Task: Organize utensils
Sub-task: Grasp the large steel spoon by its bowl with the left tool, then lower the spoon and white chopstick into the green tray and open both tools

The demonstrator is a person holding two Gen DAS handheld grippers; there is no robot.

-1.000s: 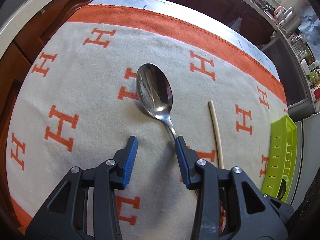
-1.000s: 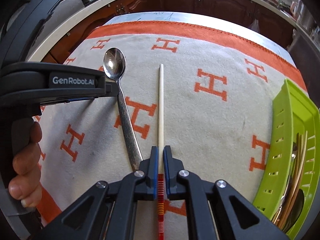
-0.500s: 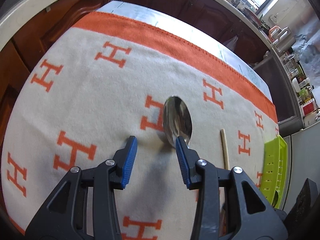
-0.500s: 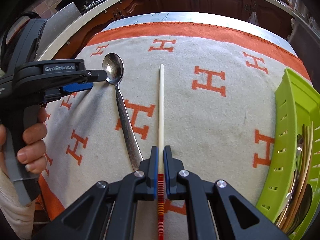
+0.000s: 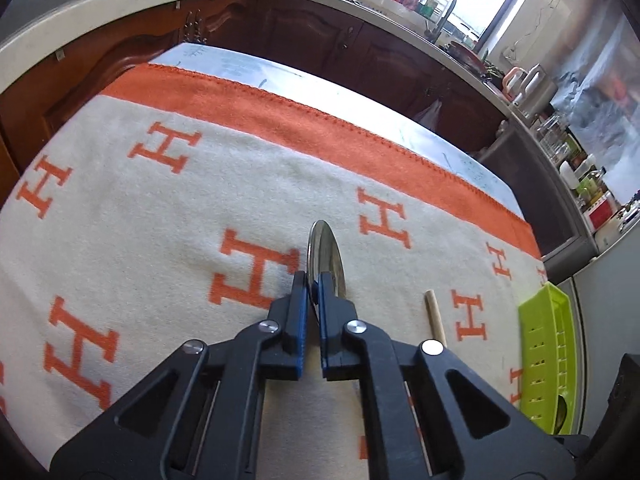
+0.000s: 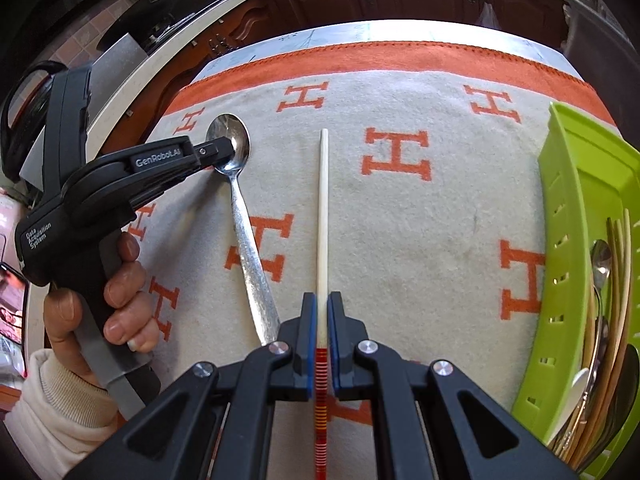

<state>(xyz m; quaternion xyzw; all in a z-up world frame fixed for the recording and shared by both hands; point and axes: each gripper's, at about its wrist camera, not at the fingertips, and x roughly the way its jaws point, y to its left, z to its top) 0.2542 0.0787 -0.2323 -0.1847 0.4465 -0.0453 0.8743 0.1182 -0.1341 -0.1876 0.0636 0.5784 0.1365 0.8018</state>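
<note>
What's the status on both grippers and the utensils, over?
Left gripper shut on the spoon at its bowl. Right gripper shut on the chopstick. Green tray to the right already holds utensils. Nothing between.

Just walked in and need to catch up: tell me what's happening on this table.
A person is sorting utensils with two handheld grippers. The left gripper is shut on the bowl of a metal spoon lying on the orange-and-cream blanket. The right gripper is shut on a chopstick beside it. A green basket at the right already holds other spoons and chopsticks.
</note>
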